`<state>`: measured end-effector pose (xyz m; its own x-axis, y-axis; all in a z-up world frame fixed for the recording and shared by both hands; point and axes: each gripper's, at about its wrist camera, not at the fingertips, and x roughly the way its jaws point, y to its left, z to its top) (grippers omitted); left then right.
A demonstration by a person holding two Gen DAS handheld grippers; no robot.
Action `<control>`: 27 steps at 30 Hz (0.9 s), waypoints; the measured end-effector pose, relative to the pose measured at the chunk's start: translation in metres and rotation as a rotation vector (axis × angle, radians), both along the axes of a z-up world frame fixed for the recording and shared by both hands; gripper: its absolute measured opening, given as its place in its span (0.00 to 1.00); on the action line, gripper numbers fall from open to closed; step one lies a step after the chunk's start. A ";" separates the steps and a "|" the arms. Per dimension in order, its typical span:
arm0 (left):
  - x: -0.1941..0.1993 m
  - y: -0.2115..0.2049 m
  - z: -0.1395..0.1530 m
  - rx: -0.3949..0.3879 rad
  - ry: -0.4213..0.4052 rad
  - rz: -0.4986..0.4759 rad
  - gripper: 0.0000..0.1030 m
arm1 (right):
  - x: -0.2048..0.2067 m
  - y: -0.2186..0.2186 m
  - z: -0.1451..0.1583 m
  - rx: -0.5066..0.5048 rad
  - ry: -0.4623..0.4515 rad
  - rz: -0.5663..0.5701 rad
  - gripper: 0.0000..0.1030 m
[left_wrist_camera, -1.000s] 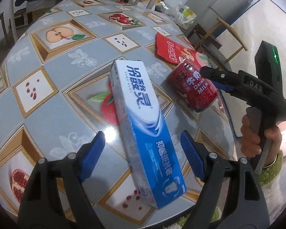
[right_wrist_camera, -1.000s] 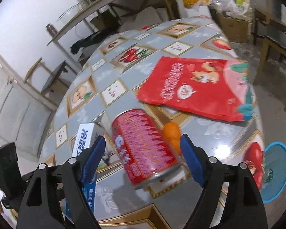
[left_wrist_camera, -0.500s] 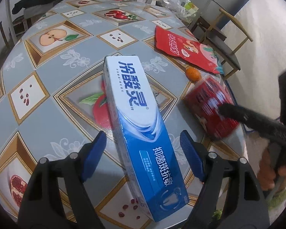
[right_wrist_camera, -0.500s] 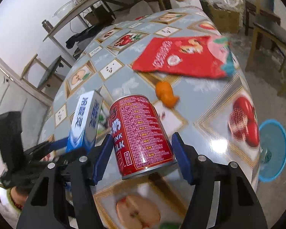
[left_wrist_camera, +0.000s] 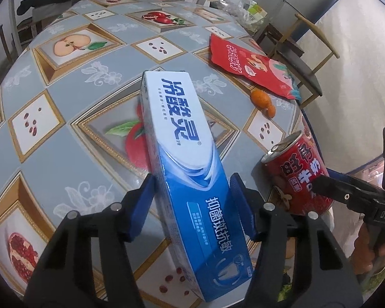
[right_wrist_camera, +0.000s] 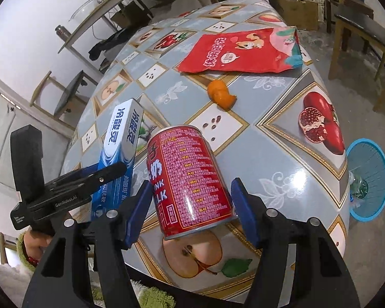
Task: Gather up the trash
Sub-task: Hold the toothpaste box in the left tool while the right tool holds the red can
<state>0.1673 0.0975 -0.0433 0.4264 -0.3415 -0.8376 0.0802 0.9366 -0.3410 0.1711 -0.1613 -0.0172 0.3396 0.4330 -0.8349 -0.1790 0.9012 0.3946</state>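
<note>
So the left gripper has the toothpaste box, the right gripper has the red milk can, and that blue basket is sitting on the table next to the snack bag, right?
Not quite. The blue basket is on the floor past the table edge, as the right wrist view shows. The rest holds: left gripper grips the toothpaste box, right gripper the red milk can; the snack bag lies on the table.
</note>
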 end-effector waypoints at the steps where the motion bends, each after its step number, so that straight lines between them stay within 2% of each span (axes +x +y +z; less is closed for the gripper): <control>1: -0.003 0.001 0.000 0.002 0.001 -0.001 0.55 | -0.001 0.002 0.000 -0.002 0.002 0.008 0.60; 9: -0.028 0.013 0.002 0.004 0.041 0.017 0.55 | -0.010 0.011 0.002 -0.010 0.015 0.065 0.61; 15: -0.020 0.012 0.000 0.008 0.049 0.022 0.55 | 0.004 0.020 -0.004 -0.008 0.029 0.051 0.69; 27: -0.016 0.010 -0.001 0.014 0.041 0.036 0.56 | 0.020 0.027 -0.028 0.080 0.102 -0.017 0.70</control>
<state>0.1510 0.1071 -0.0447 0.4034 -0.3150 -0.8591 0.0324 0.9432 -0.3306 0.1915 -0.1345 -0.0457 0.2629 0.4947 -0.8284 -0.1189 0.8686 0.4810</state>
